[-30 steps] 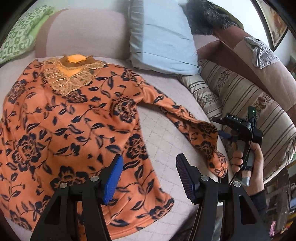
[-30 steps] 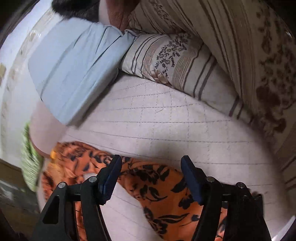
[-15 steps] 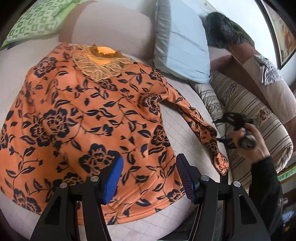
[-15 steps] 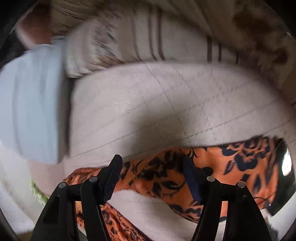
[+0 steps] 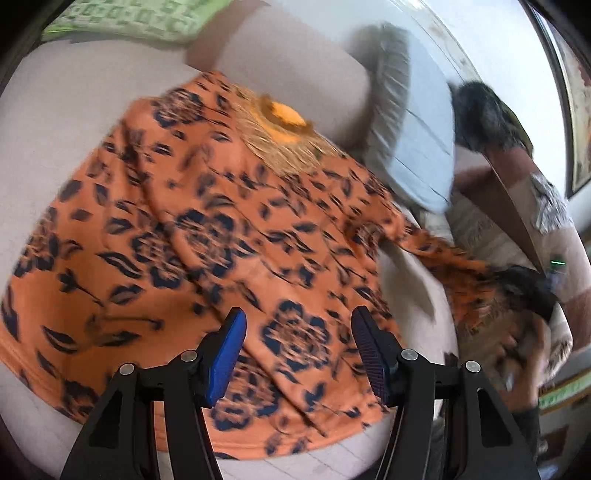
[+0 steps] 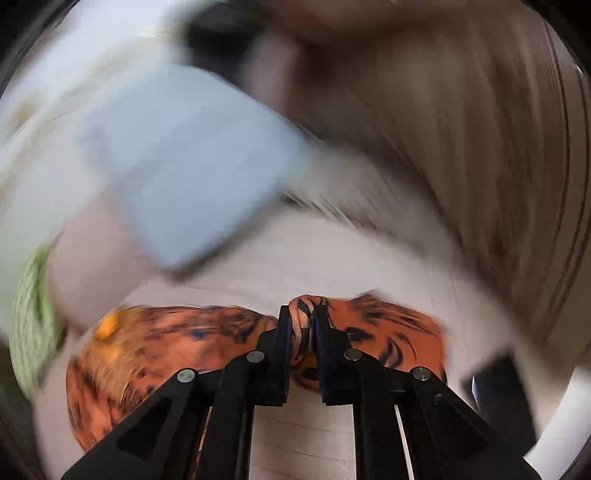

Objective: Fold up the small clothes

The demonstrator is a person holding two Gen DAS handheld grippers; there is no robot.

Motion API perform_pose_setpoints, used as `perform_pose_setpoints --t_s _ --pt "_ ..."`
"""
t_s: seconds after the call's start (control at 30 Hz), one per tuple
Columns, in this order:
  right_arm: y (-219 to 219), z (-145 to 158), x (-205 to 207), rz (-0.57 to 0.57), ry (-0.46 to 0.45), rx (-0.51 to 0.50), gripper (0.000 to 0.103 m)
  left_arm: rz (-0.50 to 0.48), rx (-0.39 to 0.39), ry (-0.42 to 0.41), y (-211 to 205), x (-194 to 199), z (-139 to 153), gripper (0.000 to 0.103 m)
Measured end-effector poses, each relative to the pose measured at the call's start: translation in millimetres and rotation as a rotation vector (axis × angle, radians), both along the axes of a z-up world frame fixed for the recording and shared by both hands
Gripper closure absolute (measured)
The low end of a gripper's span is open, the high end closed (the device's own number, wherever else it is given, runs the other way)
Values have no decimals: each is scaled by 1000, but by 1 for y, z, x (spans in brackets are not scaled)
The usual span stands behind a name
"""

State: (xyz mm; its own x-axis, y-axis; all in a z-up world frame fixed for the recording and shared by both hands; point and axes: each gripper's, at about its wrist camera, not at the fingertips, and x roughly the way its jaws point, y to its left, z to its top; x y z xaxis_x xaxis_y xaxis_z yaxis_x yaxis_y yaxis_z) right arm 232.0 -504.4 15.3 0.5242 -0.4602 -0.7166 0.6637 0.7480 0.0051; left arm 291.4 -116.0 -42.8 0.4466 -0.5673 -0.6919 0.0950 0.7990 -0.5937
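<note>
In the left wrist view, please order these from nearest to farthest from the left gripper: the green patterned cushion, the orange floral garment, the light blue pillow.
From the left gripper:
1. Orange floral garment, spread directly under and ahead of the fingers.
2. Light blue pillow, beyond the garment, upper right.
3. Green patterned cushion, at the far top left.
</note>
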Motion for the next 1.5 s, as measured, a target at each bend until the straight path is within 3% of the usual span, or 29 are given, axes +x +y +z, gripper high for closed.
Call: perform_pose_setpoints --t_s 0.1,0.2,0.3,0.37,0.47,0.53,0.63,0.67,0.77,0.87,0.97,1.03,1.1,1.2,1.23,1.27,1.33,1.4,1.5 --pt "114 11 12 405 -18 -269 92 49 -21 12 18 1 -4 44" --pt "192 -18 18 666 30 -316 92 102 -38 9 40 4 -1 44" --pt "252 -79 18 921 129 -199 90 155 -33 13 62 7 0 44" --pt "271 -119 13 1013 205 -106 82 180 -36 25 71 8 -4 44" --pt "294 -158 -1 1148 391 -4 80 181 -50 47 75 13 -11 44" --pt "298 -149 -12 1215 414 24 72 166 -55 54 74 18 -13 44" --pt "278 -107 -30 1298 347 147 43 137 -46 52 70 26 -11 44" --pt "266 -88 -35 1321 301 168 40 126 -32 43 68 28 -8 44" --pt "220 -48 -27 1189 148 197 31 55 52 -26 47 29 9 44" --pt "140 -37 -5 881 15 352 29 -71 137 -81 1 24 20 44" --pt "90 -60 10 632 43 451 33 -236 250 -123 -71 16 19 44" --pt "76 -77 16 535 89 481 40 -325 291 -116 -111 17 12 44" --pt "68 -86 21 493 110 510 41 -396 367 -111 -152 19 -1 44" --pt "70 -90 23 487 118 519 41 -367 511 -81 -184 34 -22 48" --pt "73 -88 23 492 119 512 41 -344 533 -77 -186 39 -24 56" --pt "72 -91 22 496 117 512 41 -322 548 -81 -186 44 -25 73" --pt "72 -93 20 504 110 528 41 -323 520 -78 -182 48 -21 94" --pt "72 -98 23 513 106 553 41 -292 504 -110 -169 39 -10 98" --pt "77 -104 25 527 105 588 41 -195 396 -226 -135 2 28 98"
